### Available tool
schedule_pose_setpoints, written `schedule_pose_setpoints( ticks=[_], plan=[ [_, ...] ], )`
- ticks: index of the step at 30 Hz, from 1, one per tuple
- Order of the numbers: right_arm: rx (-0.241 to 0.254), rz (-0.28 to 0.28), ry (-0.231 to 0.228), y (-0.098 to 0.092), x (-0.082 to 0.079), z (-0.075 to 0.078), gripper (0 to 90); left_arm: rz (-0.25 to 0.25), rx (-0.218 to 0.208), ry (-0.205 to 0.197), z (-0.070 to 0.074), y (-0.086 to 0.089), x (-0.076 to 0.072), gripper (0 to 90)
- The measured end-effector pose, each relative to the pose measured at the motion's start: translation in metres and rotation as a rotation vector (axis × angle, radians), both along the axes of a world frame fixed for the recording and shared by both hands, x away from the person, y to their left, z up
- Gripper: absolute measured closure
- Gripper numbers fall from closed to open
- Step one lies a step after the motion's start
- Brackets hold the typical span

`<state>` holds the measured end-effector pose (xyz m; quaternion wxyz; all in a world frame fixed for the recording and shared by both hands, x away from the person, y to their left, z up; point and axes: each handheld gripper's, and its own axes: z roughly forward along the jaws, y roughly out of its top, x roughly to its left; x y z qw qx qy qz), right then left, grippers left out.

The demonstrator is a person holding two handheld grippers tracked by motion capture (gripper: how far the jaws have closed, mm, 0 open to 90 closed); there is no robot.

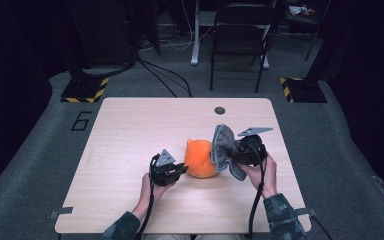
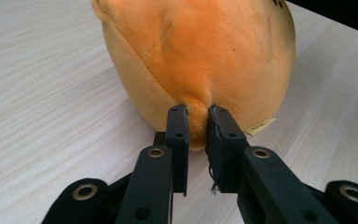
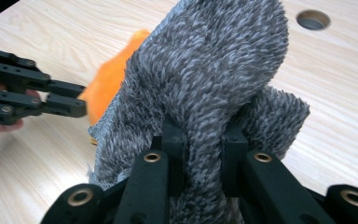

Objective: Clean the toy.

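The left gripper (image 1: 176, 170) is pinching the orange plush toy (image 1: 200, 158) sitting mid-table (image 1: 130, 135); the right gripper (image 1: 238, 152) is clamping a grey fuzzy cloth (image 1: 222, 144) against it. A chair (image 1: 240, 35) is standing behind.

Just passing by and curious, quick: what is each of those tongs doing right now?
Left tongs: closed, pinching the orange plush toy.
Right tongs: closed on the grey fuzzy cloth, held up beside the toy.

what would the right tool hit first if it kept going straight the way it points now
Probably the orange plush. The right tool is shut on the grey fuzzy cloth and points toward the plush, so the cloth would press into it first. The gap between them is hard to judge.
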<state>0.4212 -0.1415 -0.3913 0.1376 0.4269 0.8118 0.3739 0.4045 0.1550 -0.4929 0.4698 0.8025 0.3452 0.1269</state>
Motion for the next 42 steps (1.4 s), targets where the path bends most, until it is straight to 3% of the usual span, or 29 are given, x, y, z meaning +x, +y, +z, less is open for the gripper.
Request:
schedule_pose_setpoints(
  ticks=[16, 23, 33, 37, 42],
  plan=[
    [-0.06, 0.119, 0.009, 0.058, 0.007, -0.003, 76.8, -0.015, -0.038, -0.046, 0.005, -0.012, -0.005, 80.2],
    [-0.154, 0.116, 0.009, 0.074, 0.013, -0.014, 76.9, -0.052, -0.015, -0.069, 0.006, -0.019, -0.008, 82.3],
    [-0.19, 0.078, 0.045, 0.067, 0.019, -0.023, 78.2, -0.044, -0.005, -0.067, 0.002, -0.017, -0.007, 83.5],
    [-0.186, 0.045, 0.065, 0.052, 0.023, -0.025, 78.1, -0.05, -0.027, -0.058, -0.001, -0.014, -0.006, 83.3],
    [-0.179, 0.001, 0.095, 0.036, 0.027, -0.028, 78.0, -0.057, -0.016, -0.059, -0.001, -0.013, -0.007, 83.2]
  ],
)
